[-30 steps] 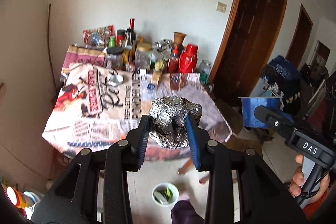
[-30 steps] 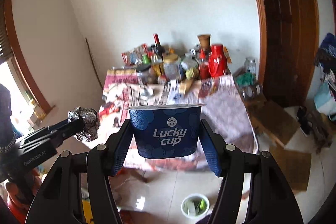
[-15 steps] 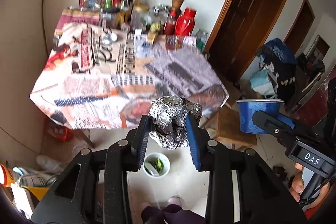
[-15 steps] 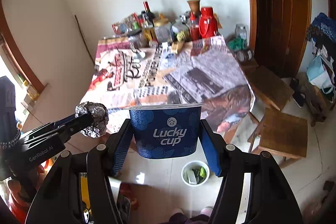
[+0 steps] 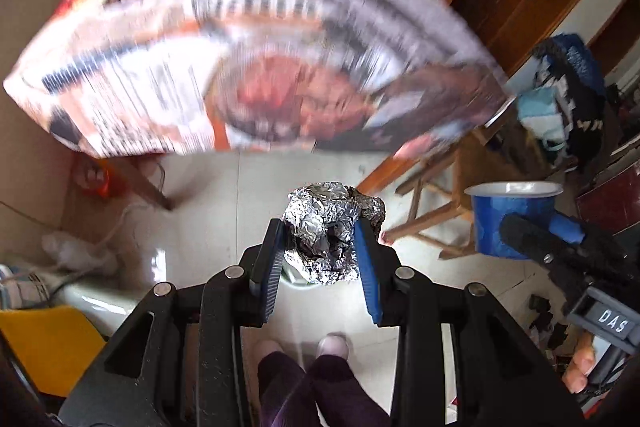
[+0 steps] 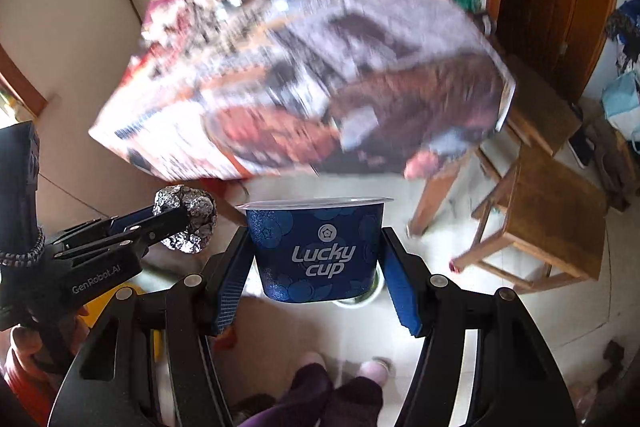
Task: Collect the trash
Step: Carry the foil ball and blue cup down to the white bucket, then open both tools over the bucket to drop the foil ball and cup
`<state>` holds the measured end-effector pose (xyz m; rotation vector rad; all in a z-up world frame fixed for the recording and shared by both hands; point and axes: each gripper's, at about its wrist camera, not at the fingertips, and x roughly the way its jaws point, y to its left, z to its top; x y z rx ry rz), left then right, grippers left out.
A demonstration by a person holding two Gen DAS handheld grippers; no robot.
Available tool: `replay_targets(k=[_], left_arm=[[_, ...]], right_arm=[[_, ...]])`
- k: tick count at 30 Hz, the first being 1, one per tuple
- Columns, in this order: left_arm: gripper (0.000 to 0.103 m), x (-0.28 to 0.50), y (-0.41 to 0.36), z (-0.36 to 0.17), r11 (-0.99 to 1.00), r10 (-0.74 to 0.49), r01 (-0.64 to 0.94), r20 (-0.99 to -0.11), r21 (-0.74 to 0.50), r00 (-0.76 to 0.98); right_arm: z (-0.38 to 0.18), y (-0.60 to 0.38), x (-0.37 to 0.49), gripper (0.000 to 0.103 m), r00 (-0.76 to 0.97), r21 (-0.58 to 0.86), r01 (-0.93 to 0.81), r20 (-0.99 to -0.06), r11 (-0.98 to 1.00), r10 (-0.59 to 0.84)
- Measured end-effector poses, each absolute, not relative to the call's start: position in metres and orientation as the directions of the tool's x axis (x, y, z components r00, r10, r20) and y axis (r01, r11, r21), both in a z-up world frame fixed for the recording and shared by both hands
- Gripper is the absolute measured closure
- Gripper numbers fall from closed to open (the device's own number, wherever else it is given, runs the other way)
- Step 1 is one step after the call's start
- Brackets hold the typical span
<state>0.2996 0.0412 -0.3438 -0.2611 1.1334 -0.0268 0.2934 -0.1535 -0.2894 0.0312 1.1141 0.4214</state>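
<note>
Left gripper [image 5: 318,259]: clamped on the foil ball [image 5: 330,231], pads pressing both its sides. The ball is held off the floor, pointing steeply down. Directly beneath it, a pale rim of the bin [image 5: 294,281] shows between the left pad and the ball. Judgement: the ball hangs over or very near the bin mouth, so the left hand appears the nearer to a drop. A release should land inside if the bin does lie straight below; that cannot be confirmed.

Right gripper [image 6: 320,255]: gripping the blue cup [image 6: 316,251] by its side walls, upright, lid uppermost. In the right view the bin [image 6: 370,293] shows only as a pale arc just past the cup's lower right edge, so the cup stands a little to the left of it in that view.

Hidden or unclear: the bin's opening and contents are covered by ball and cup in both views. The table [image 5: 120,67] is smeared by blur; its print and the bottles behind it cannot be read. The person's feet [image 5: 334,345] stand just short of the bin.
</note>
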Motion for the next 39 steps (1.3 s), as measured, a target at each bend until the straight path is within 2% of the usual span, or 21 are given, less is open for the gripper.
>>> replay_targets(k=[7, 15, 21, 25, 27, 33, 35, 39], left_arm=[[0.068, 0.308, 0.041, -0.471, 0.964, -0.158, -0.161, -0.944, -0.211, 0.289], [0.068, 0.311, 0.032, -0.592, 0.966, -0.164, -0.173, -0.971, -0.194, 0.176], [0.068, 0.315, 0.027, -0.66, 0.966, -0.175, -0.169, -0.976, -0.196, 0.13], [0.068, 0.322, 0.028, -0.688, 0.963, -0.185, -0.174, -0.975, -0.204, 0.12], [0.068, 0.327, 0.027, -0.701, 0.961, -0.19, -0.183, -0.975, -0.209, 0.116], [0.068, 0.344, 0.022, -0.722, 0.946, -0.237, -0.202, -0.966, -0.255, 0.107], [0.063, 0.349, 0.019, -0.727, 0.942, -0.245, -0.216, -0.966, -0.256, 0.076], [0.062, 0.353, 0.016, -0.726, 0.934, -0.267, -0.238, -0.963, -0.267, 0.035]], right_arm=[[-0.396, -0.16, 0.311, 0.044, 0.276, 0.229, -0.309, -0.907, 0.923, 0.318], [-0.519, -0.154, 0.333, 0.044, 0.183, 0.275, -0.269, -0.926, 0.923, 0.329], [-0.572, -0.141, 0.345, 0.043, 0.17, 0.3, -0.29, -0.918, 0.909, 0.357], [-0.594, -0.137, 0.353, 0.04, 0.124, 0.372, -0.288, -0.899, 0.882, 0.42], [-0.603, -0.134, 0.355, 0.036, 0.113, 0.36, -0.285, -0.908, 0.889, 0.404], [-0.614, -0.144, 0.355, 0.036, 0.094, 0.33, -0.268, -0.926, 0.905, 0.365], [-0.612, -0.15, 0.355, 0.036, 0.087, 0.331, -0.257, -0.928, 0.908, 0.363], [-0.609, -0.154, 0.356, 0.036, 0.088, 0.311, -0.242, -0.936, 0.919, 0.34]])
